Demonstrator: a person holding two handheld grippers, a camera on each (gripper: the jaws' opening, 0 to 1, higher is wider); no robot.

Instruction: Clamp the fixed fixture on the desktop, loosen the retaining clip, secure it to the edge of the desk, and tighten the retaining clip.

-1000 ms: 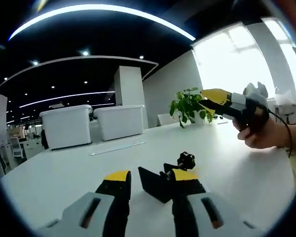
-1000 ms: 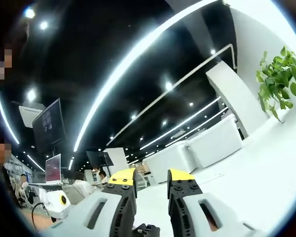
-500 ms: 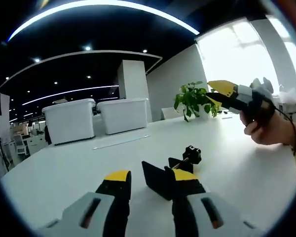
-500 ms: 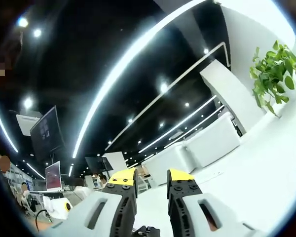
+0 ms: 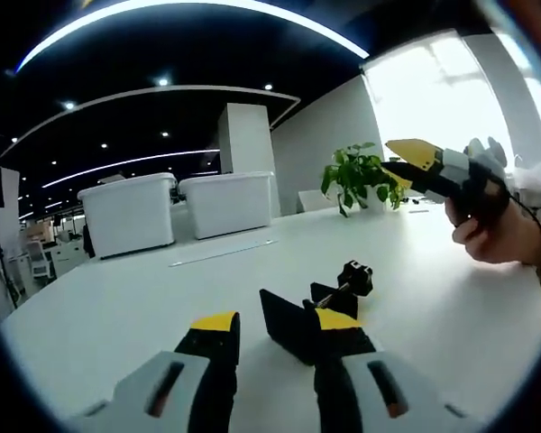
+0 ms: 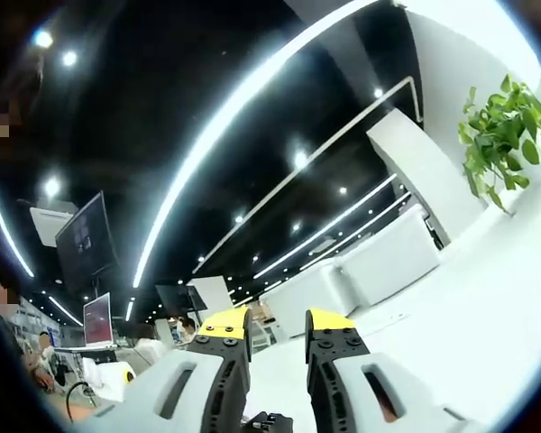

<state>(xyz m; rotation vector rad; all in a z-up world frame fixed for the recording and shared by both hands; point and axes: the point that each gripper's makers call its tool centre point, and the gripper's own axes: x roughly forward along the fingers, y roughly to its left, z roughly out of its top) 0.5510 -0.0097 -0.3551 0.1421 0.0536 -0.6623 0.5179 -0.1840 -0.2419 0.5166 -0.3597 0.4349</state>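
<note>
Left gripper view: fixture (image 5: 308,311) lies on tabletop (image 5: 144,298) beside left tongs (image 5: 272,332), parted, empty. Right tongs (image 6: 267,336) raised, parted, empty. Step: first grasp. Next: close on fixture body.

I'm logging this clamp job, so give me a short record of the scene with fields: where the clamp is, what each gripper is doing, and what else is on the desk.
clamp: black clamp with a knob, lying on the white desk, just ahead of the left gripper
left gripper: open, low over the desk, empty
right gripper: open, empty, raised and pointing up toward the ceiling lights
hand: holding the right gripper above the desk
background: two white bins, potted plant
</note>
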